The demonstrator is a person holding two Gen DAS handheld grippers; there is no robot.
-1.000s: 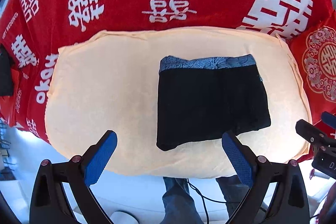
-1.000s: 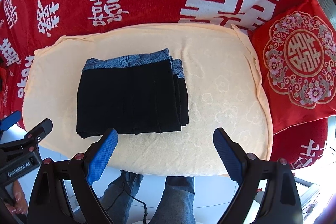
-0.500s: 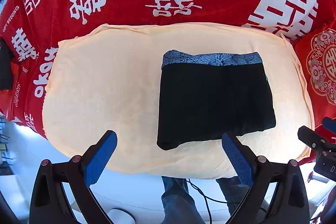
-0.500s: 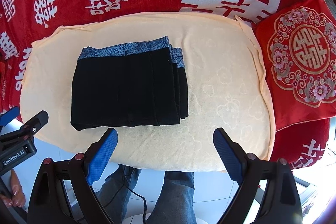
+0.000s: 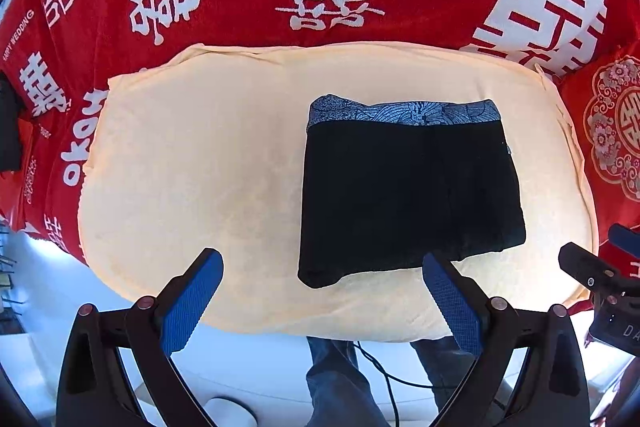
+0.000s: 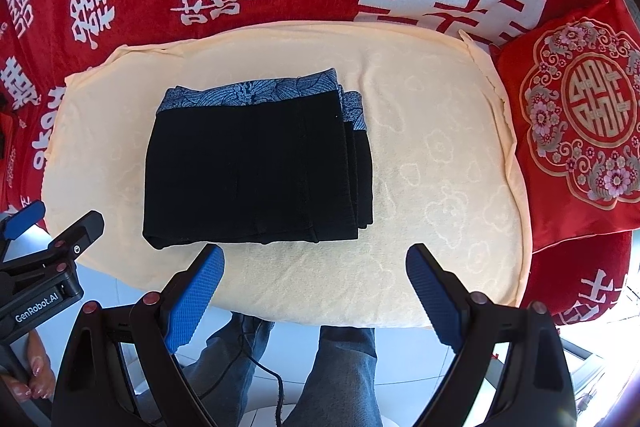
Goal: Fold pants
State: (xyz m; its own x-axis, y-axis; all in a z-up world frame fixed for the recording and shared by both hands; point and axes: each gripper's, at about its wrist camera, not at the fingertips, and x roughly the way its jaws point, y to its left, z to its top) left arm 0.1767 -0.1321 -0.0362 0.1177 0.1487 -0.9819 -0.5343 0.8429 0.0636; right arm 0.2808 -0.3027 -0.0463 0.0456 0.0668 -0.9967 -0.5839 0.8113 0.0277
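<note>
pants (image 6: 256,167) sit folded in a compact stack on the cream towel (image 6: 440,187), patterned waistband at the far edge, so the fold looks done. your left gripper (image 5: 320,291) and right gripper (image 6: 314,283) hover at the near edge, fingers wide apart, holding nothing, clear of the stack.

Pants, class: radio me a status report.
Left gripper and right gripper open, empty. Black pants folded on cream towel. Nothing in the way.

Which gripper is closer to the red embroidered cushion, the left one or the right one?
The right gripper. It hovers open at the yellow cloth's near edge, with the red embroidered cushion just to its right. The left gripper is open farther left, beyond the folded pants.
</note>
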